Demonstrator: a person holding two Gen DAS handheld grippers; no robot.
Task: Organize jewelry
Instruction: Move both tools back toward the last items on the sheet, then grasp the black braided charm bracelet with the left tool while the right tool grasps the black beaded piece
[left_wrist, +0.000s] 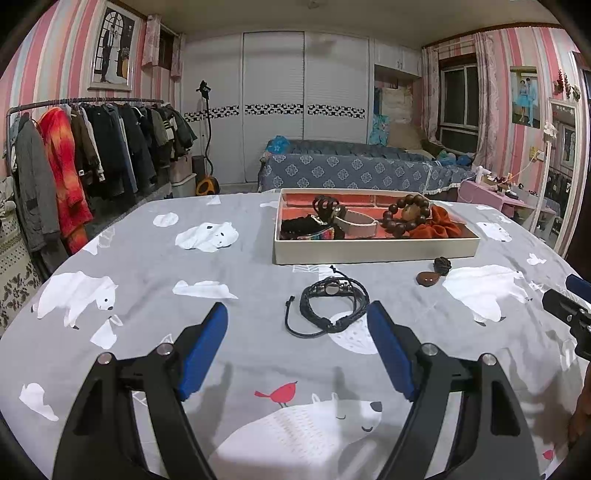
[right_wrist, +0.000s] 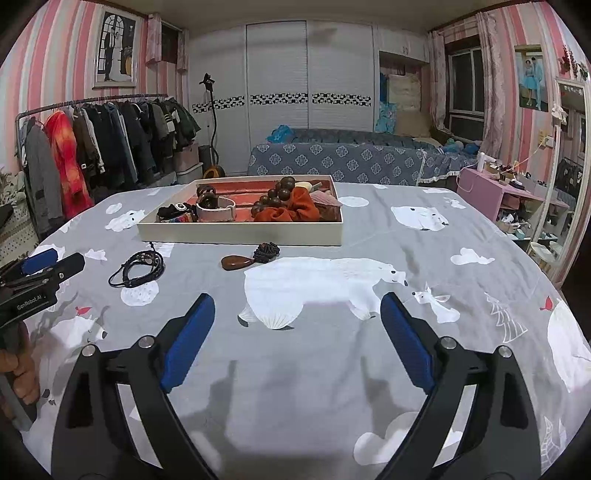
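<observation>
A home bedroom — a quilted bed (left_wrist: 354, 166) beneath white wardrobe doors (left_wrist: 275, 107), a loaded clothes rack (left_wrist: 92, 147) left of it

Black braided bracelet (left_wrist: 334, 304) and brown pendant (left_wrist: 428, 277) lie on the bedsheet before the filled tray (left_wrist: 373, 251).

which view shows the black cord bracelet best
The left wrist view: the black cord bracelet lies centred just ahead of the open left tongs. The right wrist view shows it smaller, off at the left.
</observation>
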